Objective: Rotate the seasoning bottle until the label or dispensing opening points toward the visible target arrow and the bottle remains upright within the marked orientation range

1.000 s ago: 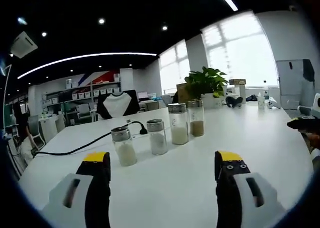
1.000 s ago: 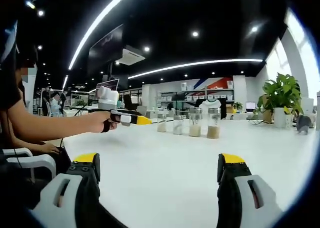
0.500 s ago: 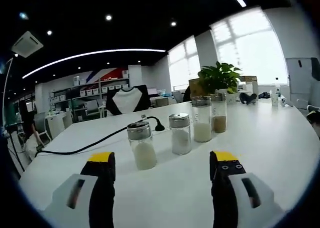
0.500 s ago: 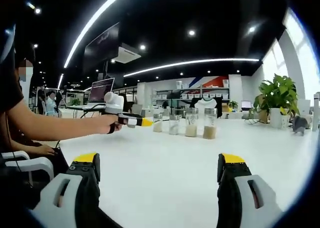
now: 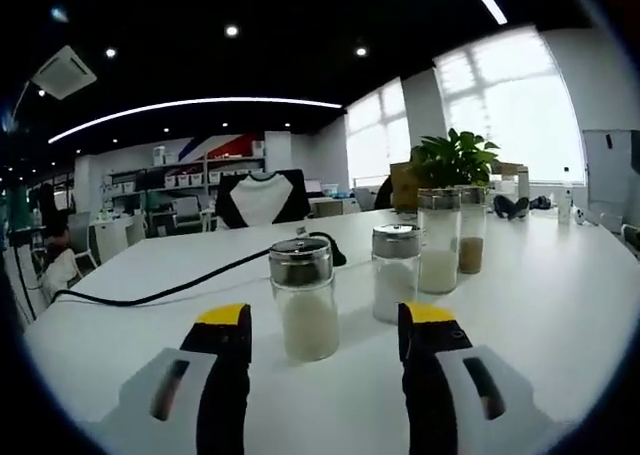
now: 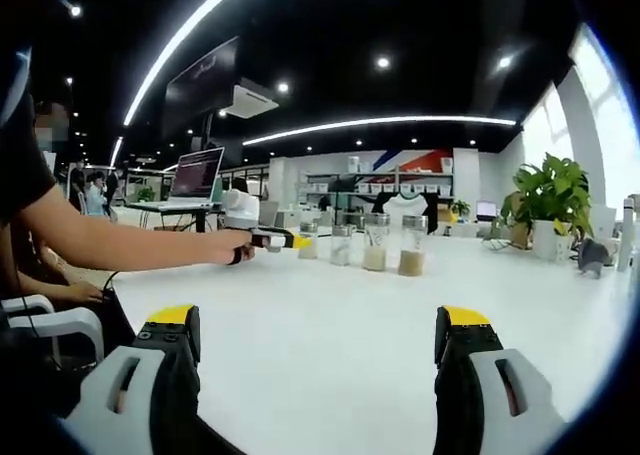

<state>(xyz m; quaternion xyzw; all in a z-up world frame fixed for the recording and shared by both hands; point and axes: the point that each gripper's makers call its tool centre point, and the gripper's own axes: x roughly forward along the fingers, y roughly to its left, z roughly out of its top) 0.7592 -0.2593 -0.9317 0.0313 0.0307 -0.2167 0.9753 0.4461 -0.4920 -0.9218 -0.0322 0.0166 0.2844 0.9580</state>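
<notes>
Several glass seasoning bottles with metal caps stand in a row on the white table [image 5: 560, 295]. In the left gripper view the nearest bottle [image 5: 305, 300] holds white powder and stands upright just beyond my left gripper [image 5: 325, 320], whose jaws are open on either side of it without touching. Behind it are a second white-filled bottle [image 5: 396, 273], a taller one [image 5: 438, 240] and a brown-filled one [image 5: 470, 230]. In the right gripper view my right gripper [image 6: 318, 320] is open over bare table, and the left gripper [image 6: 268, 239] reaches toward the bottle row [image 6: 375, 243].
A black cable [image 5: 160, 293] runs across the table behind the nearest bottle. A potted plant [image 5: 455, 160] stands at the far end. A person's arm [image 6: 110, 243] stretches in from the left in the right gripper view, with a laptop [image 6: 195, 180] and shelves behind.
My left gripper has moved forward to the row, so the nearest bottle now stands close between its jaw tips. The jaws have narrowed a little. My right gripper has stayed in place.
</notes>
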